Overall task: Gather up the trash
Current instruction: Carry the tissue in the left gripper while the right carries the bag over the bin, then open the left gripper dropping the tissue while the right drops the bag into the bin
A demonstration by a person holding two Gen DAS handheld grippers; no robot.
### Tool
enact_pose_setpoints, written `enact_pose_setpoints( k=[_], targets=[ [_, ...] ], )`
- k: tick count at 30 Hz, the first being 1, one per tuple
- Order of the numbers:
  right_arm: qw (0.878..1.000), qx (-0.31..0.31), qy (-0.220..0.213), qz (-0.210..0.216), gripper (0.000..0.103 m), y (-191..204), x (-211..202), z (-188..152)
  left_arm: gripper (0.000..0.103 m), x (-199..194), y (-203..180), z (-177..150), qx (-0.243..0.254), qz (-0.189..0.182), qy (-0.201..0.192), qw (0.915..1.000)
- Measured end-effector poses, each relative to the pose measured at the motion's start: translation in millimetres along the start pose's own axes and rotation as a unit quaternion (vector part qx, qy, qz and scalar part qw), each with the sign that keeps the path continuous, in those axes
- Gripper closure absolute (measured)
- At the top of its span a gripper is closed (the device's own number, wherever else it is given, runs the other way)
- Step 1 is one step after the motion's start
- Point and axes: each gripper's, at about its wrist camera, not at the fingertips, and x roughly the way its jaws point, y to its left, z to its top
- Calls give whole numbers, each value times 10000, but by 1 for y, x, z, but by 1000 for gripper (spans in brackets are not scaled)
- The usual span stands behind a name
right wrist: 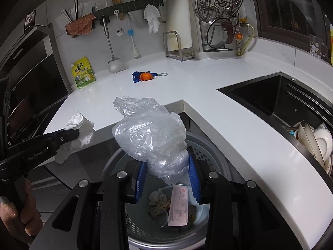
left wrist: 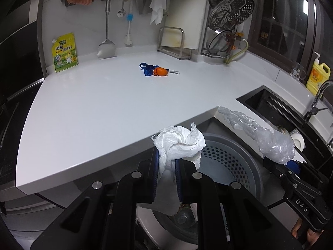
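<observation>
Kitchen: white L-shaped surface (left wrist: 100, 104) with a dark sink (right wrist: 270, 95) set into it, utensils hanging on the wall behind.
Bin: grey perforated waste basket (right wrist: 210, 156) on the floor below the surface's inner corner, already holding a pink packet and crumpled scraps.
Plastic bag: clear crumpled bag (right wrist: 149, 133), clamped low down between the blue pads of the right tool (right wrist: 169, 179), hanging directly over the basket mouth.
Tissue: white crumpled tissue (left wrist: 179, 145), pinched tight in the left tool (left wrist: 167, 179), near the basket's rim beside the surface edge.
Leftover: blue and orange scrap (left wrist: 155, 70) lying far back on the surface, untouched.
Advice: bring the tissue fully over the opening before letting go; lower both loads near the rim, since light plastic may drift or cling to the pads.
</observation>
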Motion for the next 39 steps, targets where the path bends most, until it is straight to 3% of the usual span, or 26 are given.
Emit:
enact_pose_setpoints(
  k=[19,39],
  targets=[
    [9998,34,183,-109,68,-11,-8,-28,88,9,-34,-26,351,-137,254,9990],
    [9988,72,484,-99,68,-17,15,-38,88,35,-35,-38,348,-186,624,9973]
  ],
)
